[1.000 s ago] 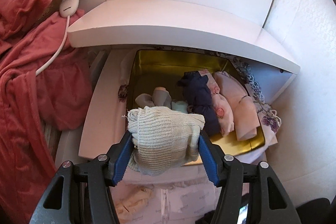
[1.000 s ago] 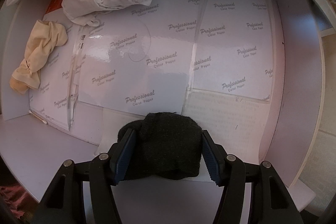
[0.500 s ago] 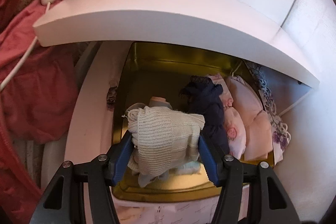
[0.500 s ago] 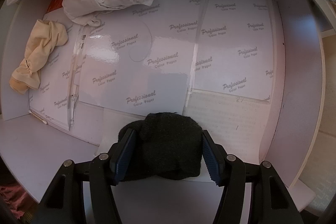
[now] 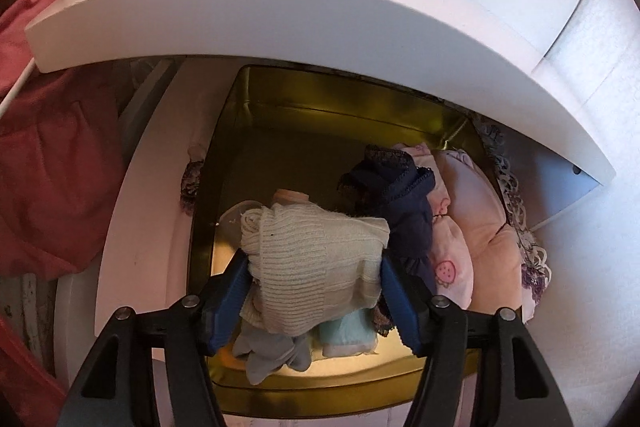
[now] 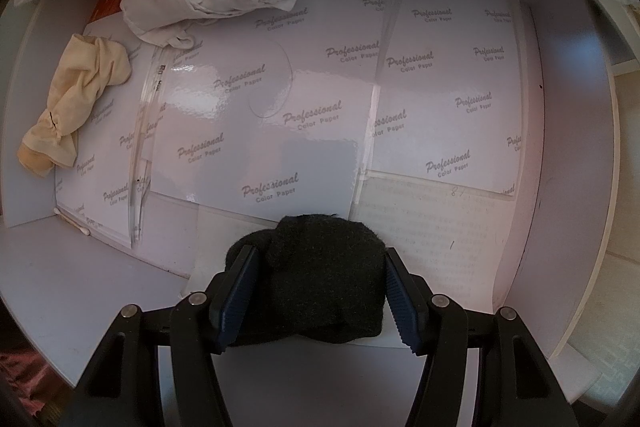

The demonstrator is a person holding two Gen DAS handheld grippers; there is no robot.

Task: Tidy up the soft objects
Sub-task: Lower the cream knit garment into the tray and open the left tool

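Left gripper (image 5: 314,281) jaws just been opening, cream knit sock (image 5: 316,263) between pads, over near left of gold tin (image 5: 224,155). Right gripper (image 6: 318,285) half-open, clamping black sock (image 6: 324,275) above white drawer (image 6: 560,147).

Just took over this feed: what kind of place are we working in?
Probably a bedroom or home storage corner: a gold tin of folded underwear and socks sits under a white shelf, red bedding lies beside it, and a paper-lined drawer holds more rolled garments.
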